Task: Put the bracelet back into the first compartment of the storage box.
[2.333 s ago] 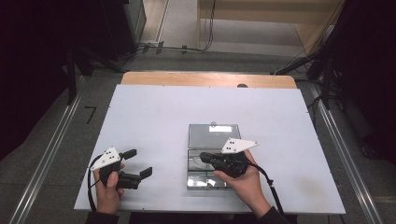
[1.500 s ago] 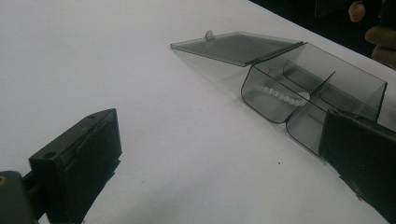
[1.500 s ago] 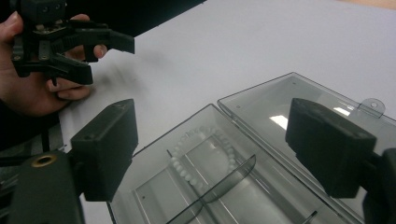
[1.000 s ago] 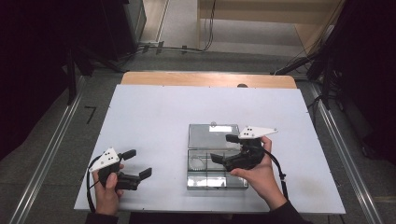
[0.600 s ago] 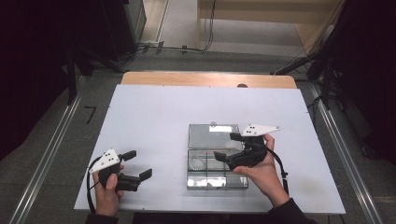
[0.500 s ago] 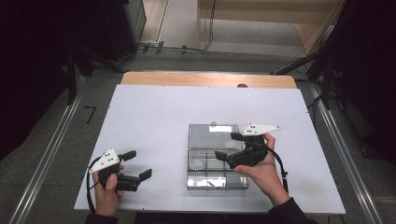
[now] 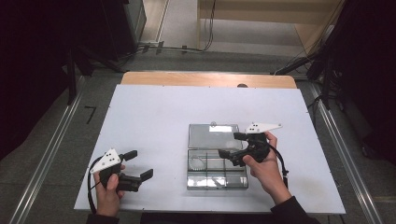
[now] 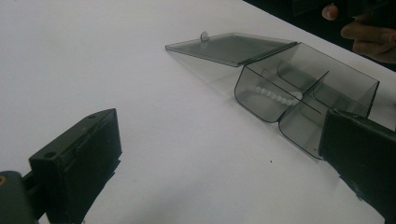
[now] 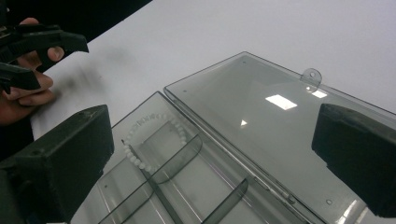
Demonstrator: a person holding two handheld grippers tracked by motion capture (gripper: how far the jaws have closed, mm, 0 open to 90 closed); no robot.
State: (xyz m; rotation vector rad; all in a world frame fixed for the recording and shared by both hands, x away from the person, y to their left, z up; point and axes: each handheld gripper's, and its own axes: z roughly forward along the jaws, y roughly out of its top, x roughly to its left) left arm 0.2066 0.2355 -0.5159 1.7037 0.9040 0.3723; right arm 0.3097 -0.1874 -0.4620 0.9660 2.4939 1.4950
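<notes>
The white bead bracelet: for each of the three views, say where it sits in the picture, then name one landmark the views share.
High view: the bead bracelet lies in the left compartment of the clear box, at picture centre.
Left gripper view: the bracelet shows through the box's near wall, right of centre, upper half.
Right gripper view: the bracelet curves left of centre, in the box's far-left compartment.
Shared landmark: the round tab on the open lid.
</notes>
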